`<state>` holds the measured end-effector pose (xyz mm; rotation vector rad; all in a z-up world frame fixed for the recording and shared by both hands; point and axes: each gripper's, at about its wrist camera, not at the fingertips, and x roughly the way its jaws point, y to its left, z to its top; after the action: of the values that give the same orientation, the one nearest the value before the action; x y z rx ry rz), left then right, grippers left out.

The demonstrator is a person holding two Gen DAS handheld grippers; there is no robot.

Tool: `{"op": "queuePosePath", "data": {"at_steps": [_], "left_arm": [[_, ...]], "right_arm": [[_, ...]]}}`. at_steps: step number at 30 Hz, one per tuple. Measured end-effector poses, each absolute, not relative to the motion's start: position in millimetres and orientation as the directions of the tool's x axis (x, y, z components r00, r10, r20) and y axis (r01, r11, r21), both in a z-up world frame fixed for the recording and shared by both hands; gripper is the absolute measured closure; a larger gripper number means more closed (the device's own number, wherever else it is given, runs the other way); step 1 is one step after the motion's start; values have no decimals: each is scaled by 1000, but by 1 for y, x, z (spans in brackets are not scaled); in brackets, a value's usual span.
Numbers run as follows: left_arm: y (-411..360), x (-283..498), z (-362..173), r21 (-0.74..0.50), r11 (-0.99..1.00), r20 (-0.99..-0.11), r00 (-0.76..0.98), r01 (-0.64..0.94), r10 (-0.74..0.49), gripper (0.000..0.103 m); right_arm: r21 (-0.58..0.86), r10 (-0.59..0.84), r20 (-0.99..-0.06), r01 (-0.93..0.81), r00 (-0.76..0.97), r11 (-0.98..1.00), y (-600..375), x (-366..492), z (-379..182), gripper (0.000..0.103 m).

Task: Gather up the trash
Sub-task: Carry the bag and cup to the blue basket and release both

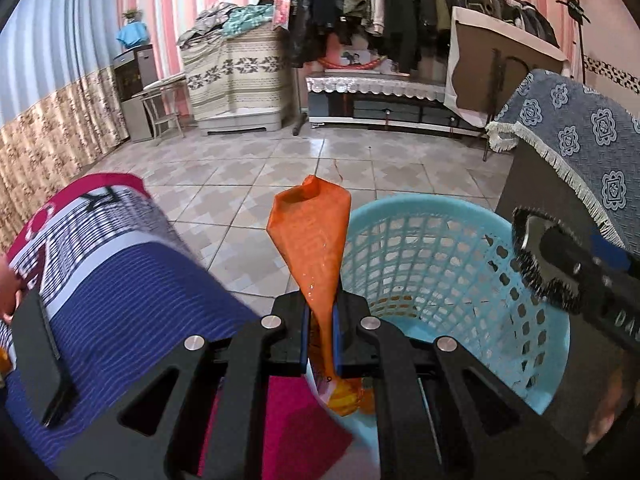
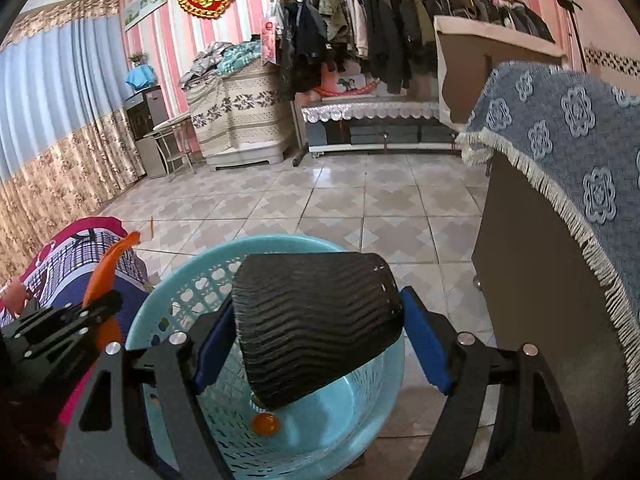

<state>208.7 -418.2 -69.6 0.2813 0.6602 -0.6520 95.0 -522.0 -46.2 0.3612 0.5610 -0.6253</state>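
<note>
Left gripper (image 1: pixel 320 344) pinches orange wrapper (image 1: pixel 310 232), right gripper (image 2: pixel 320 344) clamps black cup (image 2: pixel 316 320) above blue basket (image 2: pixel 340 432).

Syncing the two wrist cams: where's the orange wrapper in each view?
Left wrist: orange wrapper at centre, pinched in the left tool, left of the blue basket.
Right wrist: orange wrapper at the left edge, sticking up from the left tool, left of the blue basket.
Shared landmark: the clothes rack on the far wall.
</note>
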Motion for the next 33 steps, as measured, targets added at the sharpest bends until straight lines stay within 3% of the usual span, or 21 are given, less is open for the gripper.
{"op": "queuePosePath", "data": {"at_steps": [7,12,18,21,33], "left_arm": [[-444,207,-62,58,735,-619,602,675,-504,93],[-444,208,-59,66,746,-608,620,663,-497,46],[-421,219,-57,66,792,-607,654,607,-451,21],[-403,224,-53,48,818,-594,674,574,-439,15],[-343,233,-59,114,867,-592,734,485,-332,15]], "right_arm": [[170,-473,-594,676,651,717,-534,88,-51,26],[164,-468,-602,674,647,720,-532,91,-52,26],[157,-462,-602,664,651,732,-528,96,-51,26],[158,-456,-601,657,656,737,-525,98,-51,26],[152,-414,-619,619,667,770,-511,113,-55,26]]}}
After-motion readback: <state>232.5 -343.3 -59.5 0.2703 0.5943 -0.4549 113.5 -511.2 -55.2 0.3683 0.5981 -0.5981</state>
